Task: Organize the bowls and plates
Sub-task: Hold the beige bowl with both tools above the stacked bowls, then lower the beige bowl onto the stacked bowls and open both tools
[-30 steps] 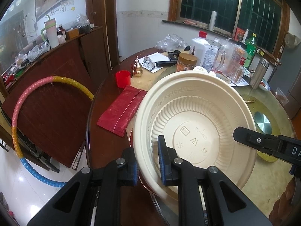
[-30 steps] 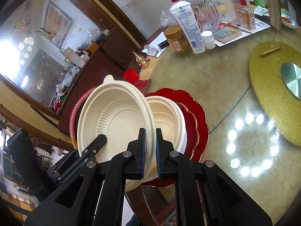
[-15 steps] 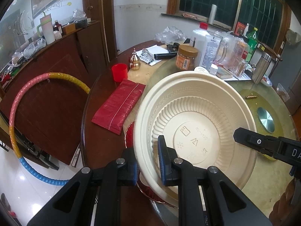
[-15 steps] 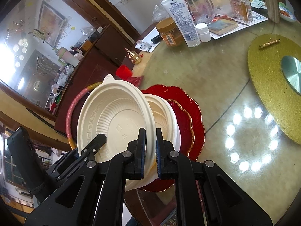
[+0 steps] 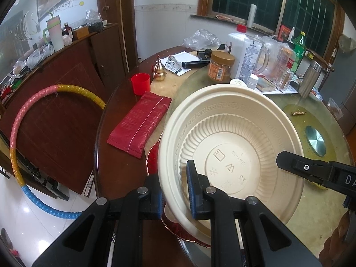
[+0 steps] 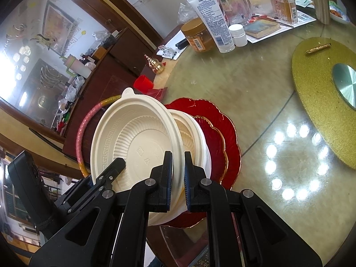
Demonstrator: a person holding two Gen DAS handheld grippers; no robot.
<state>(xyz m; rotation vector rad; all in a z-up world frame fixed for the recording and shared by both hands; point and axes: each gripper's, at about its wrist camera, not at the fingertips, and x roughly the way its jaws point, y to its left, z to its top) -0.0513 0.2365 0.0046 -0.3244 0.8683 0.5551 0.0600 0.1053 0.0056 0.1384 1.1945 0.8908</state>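
Observation:
A large cream plastic bowl [image 5: 233, 146] [image 6: 133, 140] is held in the air, tilted, by both grippers. My left gripper [image 5: 174, 191] is shut on its near rim. My right gripper [image 6: 178, 173] is shut on the opposite rim; it shows in the left wrist view [image 5: 311, 171] at the right. Under the bowl a second cream bowl [image 6: 191, 131] sits on a small red plate [image 6: 214, 142], which lies on a larger red gold-edged plate [image 6: 227, 120]. The red plate's edge [image 5: 153, 158] shows left of the bowl.
The round glass-topped table [image 6: 244, 84] carries a gold turntable [image 6: 316, 71], jar [image 5: 220, 66], lotion bottle [image 6: 211, 20], pitcher, red cup [image 5: 140, 83], red packet [image 5: 140, 124] and brass gourd [image 5: 159, 69]. A hula hoop [image 5: 17, 133] leans on a cabinet at the left.
Both grippers have lifted the large cream bowl a little higher and nearer above the stack. The bowl and plates underneath have not moved.

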